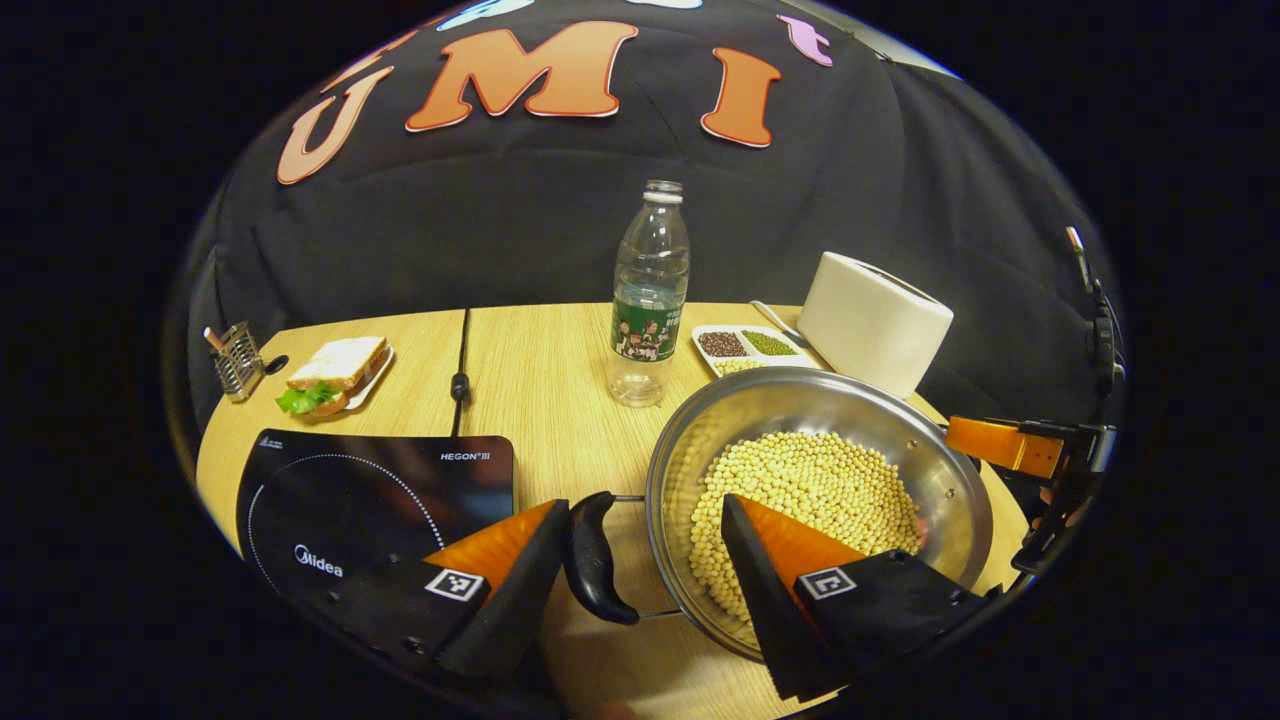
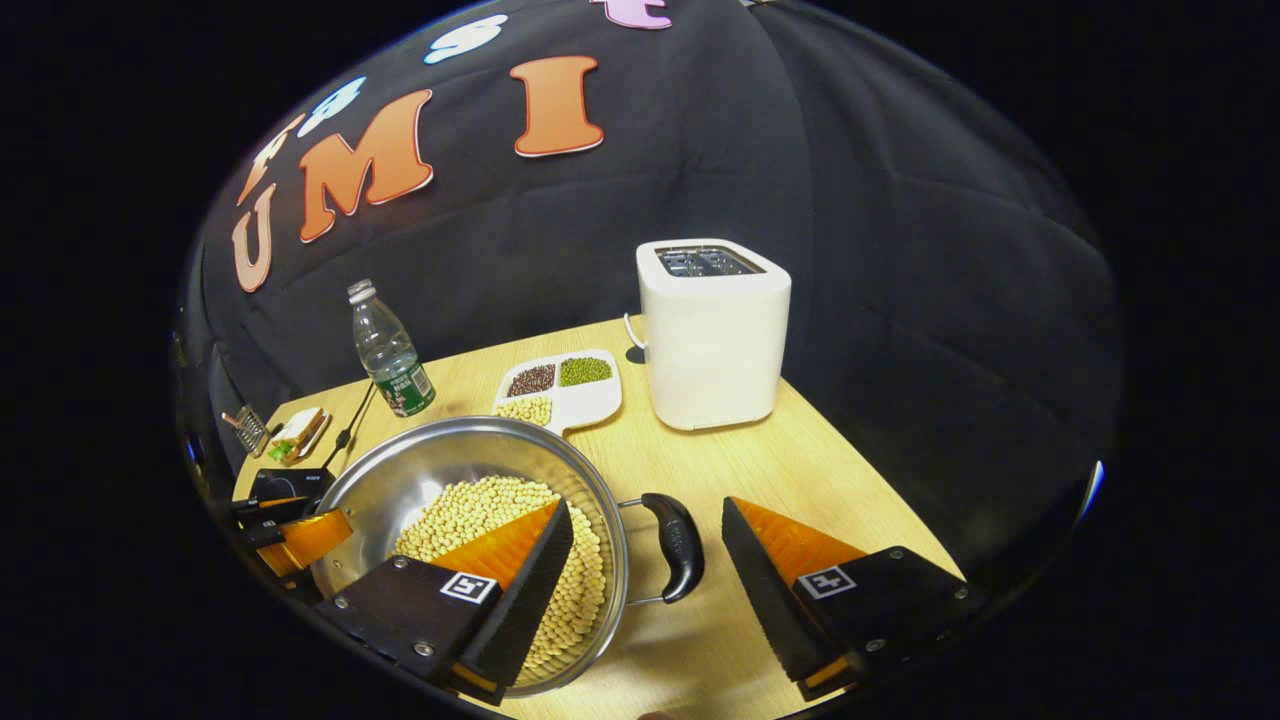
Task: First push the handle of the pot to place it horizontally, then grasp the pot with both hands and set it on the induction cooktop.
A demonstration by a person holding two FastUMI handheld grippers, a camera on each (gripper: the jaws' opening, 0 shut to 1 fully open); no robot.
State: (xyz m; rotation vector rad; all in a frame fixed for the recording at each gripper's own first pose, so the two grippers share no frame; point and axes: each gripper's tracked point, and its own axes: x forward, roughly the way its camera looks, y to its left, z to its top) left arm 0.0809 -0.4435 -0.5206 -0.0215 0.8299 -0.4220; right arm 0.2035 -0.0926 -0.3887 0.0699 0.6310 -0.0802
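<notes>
A steel pot [image 1: 800, 410] holding soybeans [image 1: 810, 480] stands on the wooden table, right of the black induction cooktop [image 1: 380, 490]. Its black side handle [image 1: 600, 560] points toward me in the left gripper view. My left gripper [image 1: 645, 505] is open and straddles that handle and the pot rim, one finger over the beans. In the right gripper view the pot [image 2: 420, 470] has its other black handle [image 2: 675, 545] between the fingers of my open right gripper [image 2: 645, 505], whose inner finger hangs over the beans [image 2: 480, 510]. Each gripper shows across the pot from the other.
Behind the pot stand a clear water bottle [image 1: 650, 300], a white divided tray of beans [image 1: 750, 345] and a white toaster [image 1: 875, 320]. A sandwich on a plate [image 1: 335, 370] and a small wire rack [image 1: 235, 360] sit beyond the cooktop. A black cable [image 1: 460, 380] crosses the table.
</notes>
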